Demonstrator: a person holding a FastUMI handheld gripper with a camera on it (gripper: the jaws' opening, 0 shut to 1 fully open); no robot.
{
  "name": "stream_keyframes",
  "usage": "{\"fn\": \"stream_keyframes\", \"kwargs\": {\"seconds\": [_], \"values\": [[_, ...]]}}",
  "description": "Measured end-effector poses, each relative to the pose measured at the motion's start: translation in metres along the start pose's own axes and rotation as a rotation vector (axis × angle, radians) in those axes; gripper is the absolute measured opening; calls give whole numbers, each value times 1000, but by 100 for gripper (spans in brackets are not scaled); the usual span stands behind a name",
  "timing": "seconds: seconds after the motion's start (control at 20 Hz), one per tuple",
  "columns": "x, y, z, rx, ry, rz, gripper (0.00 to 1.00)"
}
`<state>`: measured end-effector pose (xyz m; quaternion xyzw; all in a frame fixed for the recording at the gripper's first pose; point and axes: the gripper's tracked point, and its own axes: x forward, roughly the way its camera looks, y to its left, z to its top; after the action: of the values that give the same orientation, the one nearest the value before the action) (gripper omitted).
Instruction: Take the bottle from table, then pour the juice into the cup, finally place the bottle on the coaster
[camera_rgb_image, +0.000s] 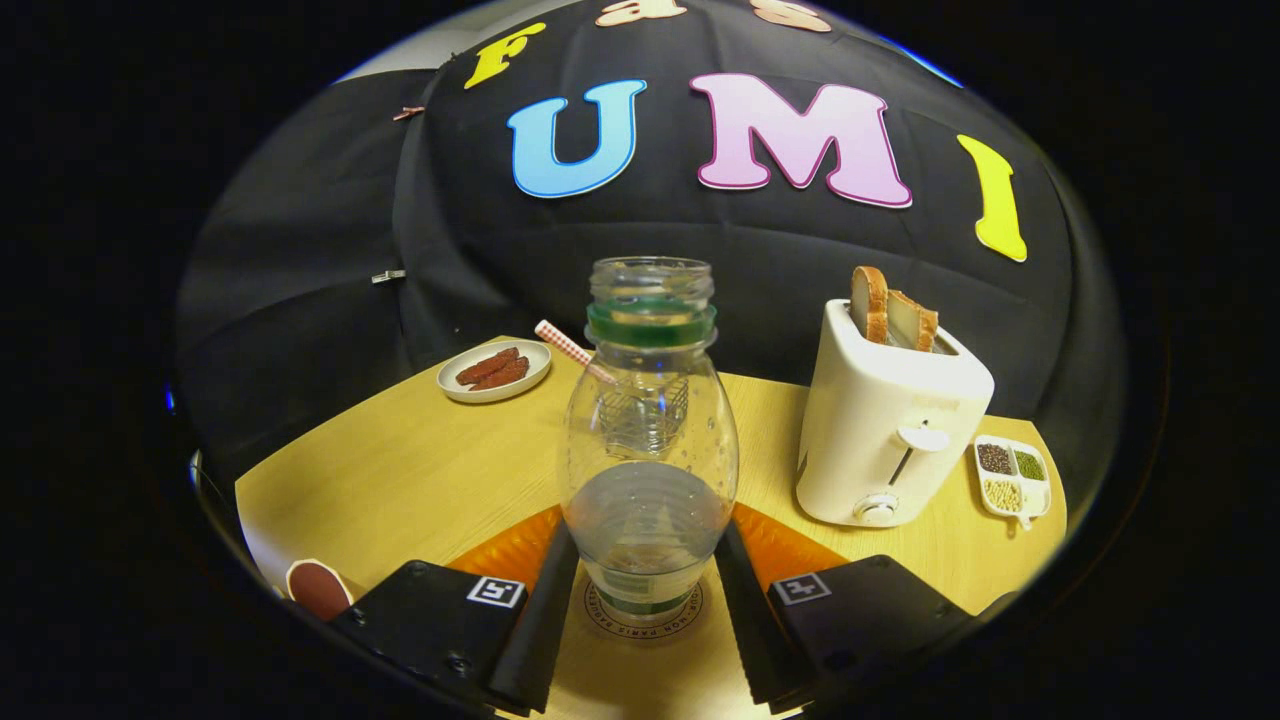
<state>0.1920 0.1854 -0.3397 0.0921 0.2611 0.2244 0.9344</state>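
Upright, bottle (648, 440) on coaster (645, 618), claw (645, 620) fingers flanking, toaster (885, 430) near.

Breakfast props on a wooden table

A white toaster (890, 425) stands upright on the table (420, 470) with two bread slices (893, 308) poking from its slot. Just beside it lies a small divided dish of seeds (1012, 477). Well apart, at the far edge, a plate of reddish-brown strips (493, 370) sits before the black cloth wall.
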Motion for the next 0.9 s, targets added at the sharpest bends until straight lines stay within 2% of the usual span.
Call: {"fn": "stream_keyframes", "kwargs": {"seconds": [0.35,0.55,0.9], "values": [[-4,0,-1,4,7,-11,81],[-9,-1,2,12,7,-17,100],[-39,4,16,4,-25,0,100]]}}
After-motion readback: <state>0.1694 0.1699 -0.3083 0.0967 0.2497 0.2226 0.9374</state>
